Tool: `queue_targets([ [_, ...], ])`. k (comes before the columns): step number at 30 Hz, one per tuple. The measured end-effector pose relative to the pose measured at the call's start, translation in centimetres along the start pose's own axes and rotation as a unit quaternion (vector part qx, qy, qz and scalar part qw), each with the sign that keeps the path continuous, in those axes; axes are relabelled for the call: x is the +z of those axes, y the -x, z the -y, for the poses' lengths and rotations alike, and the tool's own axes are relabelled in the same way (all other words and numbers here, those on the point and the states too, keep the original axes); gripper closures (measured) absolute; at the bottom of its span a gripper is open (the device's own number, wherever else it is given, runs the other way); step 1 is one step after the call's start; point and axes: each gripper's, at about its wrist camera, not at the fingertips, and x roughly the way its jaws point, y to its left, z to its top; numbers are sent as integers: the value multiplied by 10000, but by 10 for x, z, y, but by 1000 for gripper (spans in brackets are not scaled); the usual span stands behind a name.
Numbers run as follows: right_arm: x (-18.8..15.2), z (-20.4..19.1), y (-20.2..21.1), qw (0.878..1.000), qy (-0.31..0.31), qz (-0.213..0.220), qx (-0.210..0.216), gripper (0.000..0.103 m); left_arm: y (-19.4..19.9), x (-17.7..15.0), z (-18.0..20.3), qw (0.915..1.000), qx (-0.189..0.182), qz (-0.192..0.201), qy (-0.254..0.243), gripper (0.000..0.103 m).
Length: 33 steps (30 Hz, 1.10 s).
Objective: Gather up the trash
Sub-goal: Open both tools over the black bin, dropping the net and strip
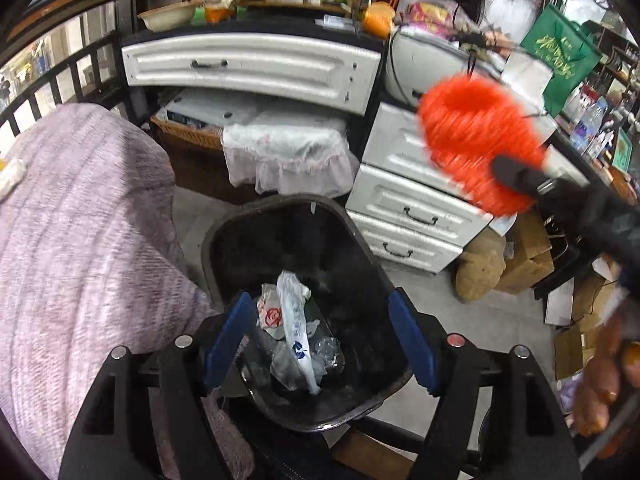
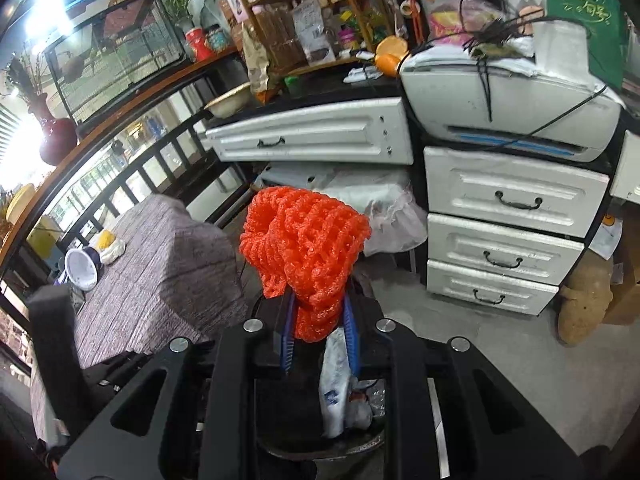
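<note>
Right gripper (image 2: 318, 322) pinches the orange foam net (image 2: 304, 248), which stands upright above the jaws. The bin (image 1: 224, 240) lies below and ahead. Left gripper (image 1: 320, 344) hangs wide and empty directly over the bin, plastic wrappers (image 1: 294, 332) inside.

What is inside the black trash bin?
The black trash bin holds crumpled white plastic bags, one with a red print, and some clear plastic. Anything beneath them is covered, and the far inside is too dark to see.
</note>
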Motion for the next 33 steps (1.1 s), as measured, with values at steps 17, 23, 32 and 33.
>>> queue_targets([
  [17, -35, -16, -65, 9879, 146, -1483, 418, 81, 69, -5, -52, 9948, 186, 727, 693, 23],
  [23, -41, -16, -80, 9834, -69, -1786, 309, 30, 73, -11, -66, 9938, 268, 708, 816, 23],
  [32, -49, -20, -82, 9816, -284, -1885, 139, 19, 82, -13, -71, 9930, 206, 775, 870, 21],
  [33, -49, -22, -81, 9820, -240, -1870, 60, 19, 83, -13, -71, 9928, 190, 789, 884, 20],
])
